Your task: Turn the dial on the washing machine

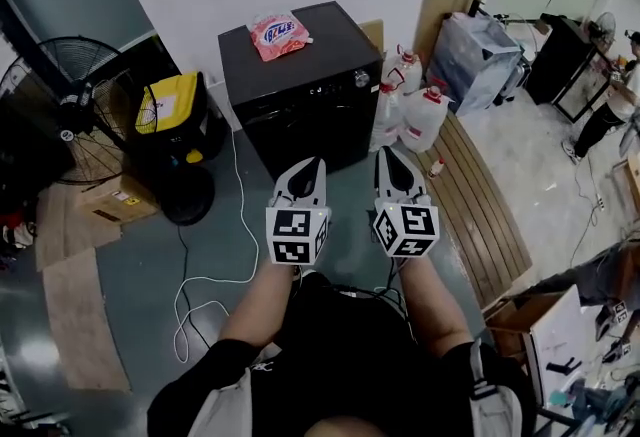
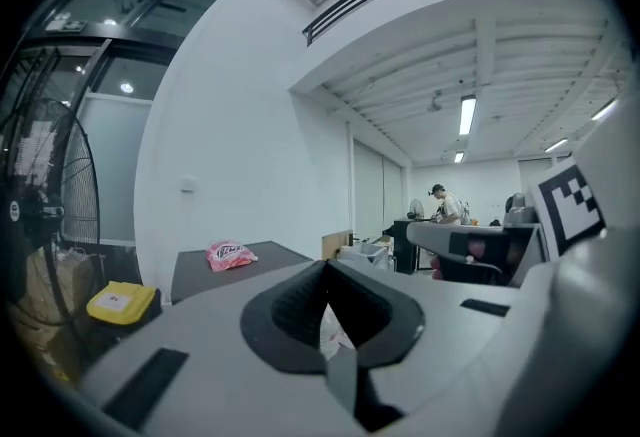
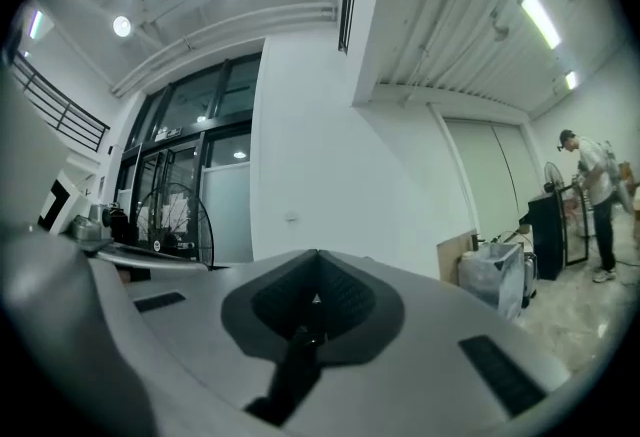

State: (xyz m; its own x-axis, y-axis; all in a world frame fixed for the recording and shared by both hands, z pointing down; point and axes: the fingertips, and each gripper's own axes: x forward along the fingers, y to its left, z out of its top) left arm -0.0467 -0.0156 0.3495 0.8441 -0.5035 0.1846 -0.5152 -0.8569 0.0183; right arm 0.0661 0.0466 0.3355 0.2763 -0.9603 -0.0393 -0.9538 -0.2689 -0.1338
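Nearest to me are my own forearms and the two marker cubes, with the left gripper [image 1: 310, 165] and the right gripper [image 1: 390, 157] held side by side and pointing ahead at the black washing machine [image 1: 300, 75]. Both tools are closed and carry nothing. The left gripper view shows that pair of jaws meeting at the tip with only a sliver of background between the pads, and the right gripper view shows its pair pressed together. The dial [image 1: 361, 78] sits at the right end of the machine's front panel, near the top corner and well apart from both tips. A pink detergent bag [image 1: 278, 33] lies on the lid and white jugs [image 1: 420, 115] stand just beside the machine's right side. I judge this to be the approach, with the turning not yet begun. Next I would need to bring the right gripper up to the panel, spread its jaws to straddle the dial, close on it squarely and roll my wrist.
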